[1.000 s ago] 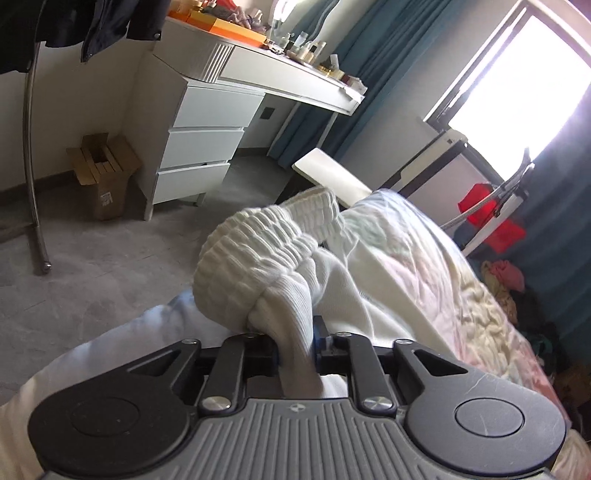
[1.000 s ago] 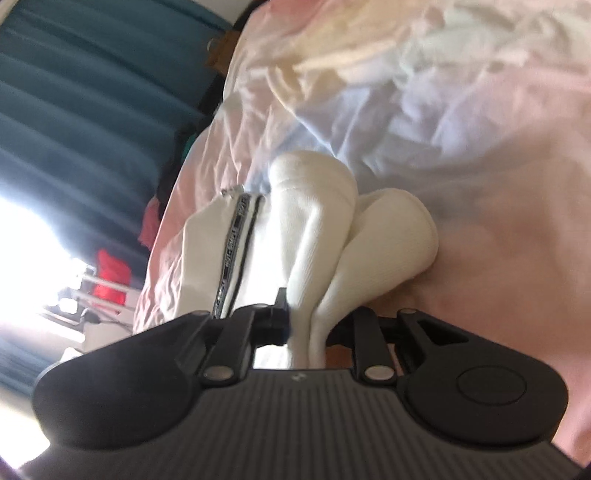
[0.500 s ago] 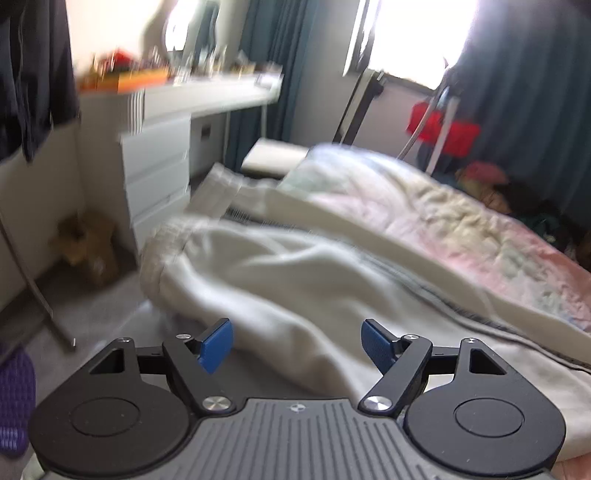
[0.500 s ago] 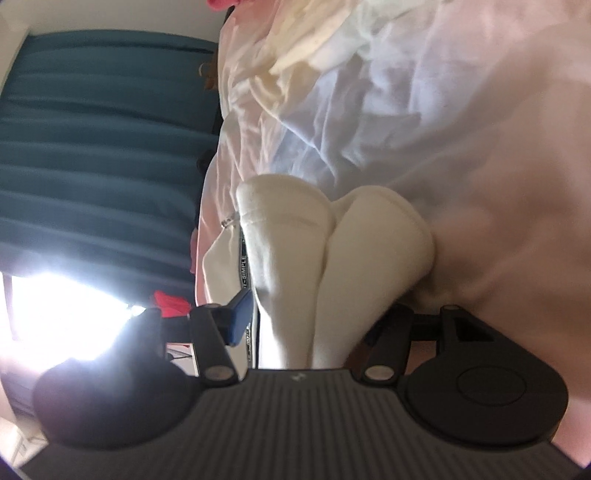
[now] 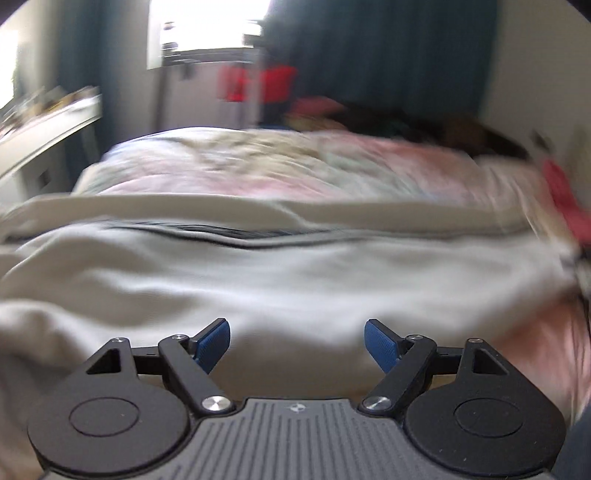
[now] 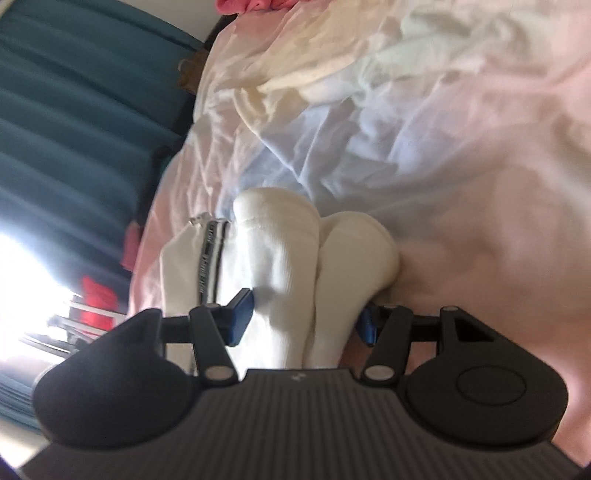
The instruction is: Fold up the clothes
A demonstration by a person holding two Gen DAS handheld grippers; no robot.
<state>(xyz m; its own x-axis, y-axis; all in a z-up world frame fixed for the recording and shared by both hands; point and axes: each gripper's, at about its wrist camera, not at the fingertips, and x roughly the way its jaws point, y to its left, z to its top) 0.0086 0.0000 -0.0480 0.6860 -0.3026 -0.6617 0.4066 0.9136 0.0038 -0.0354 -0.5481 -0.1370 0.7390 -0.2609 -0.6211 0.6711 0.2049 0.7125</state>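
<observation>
A white garment (image 5: 295, 266) with a dark striped trim (image 5: 221, 232) lies spread across the bed's near side in the blurred left wrist view. My left gripper (image 5: 297, 332) hovers just above it, open, with nothing between its blue pads (image 5: 212, 345). In the right wrist view, two rounded folds of the white garment (image 6: 280, 240) bulge between the fingers of my right gripper (image 6: 306, 314). Its jaws stand apart and the cloth is loose, not pinched. A striped band (image 6: 210, 251) shows beside the folds.
The bed has a crumpled pastel pink and white cover (image 6: 461, 147). Teal curtains (image 6: 74, 129) and a bright window (image 5: 207, 29) stand beyond it. Red clothes (image 5: 258, 83) hang on a rack. A white desk (image 5: 40, 125) is at the left, and a red item (image 5: 565, 199) at the bed's right edge.
My left gripper let go of the bunched white cloth, opened wide, rolled and swung across to face the bed. My right gripper's jaws widened and the pinched folds puffed out.
</observation>
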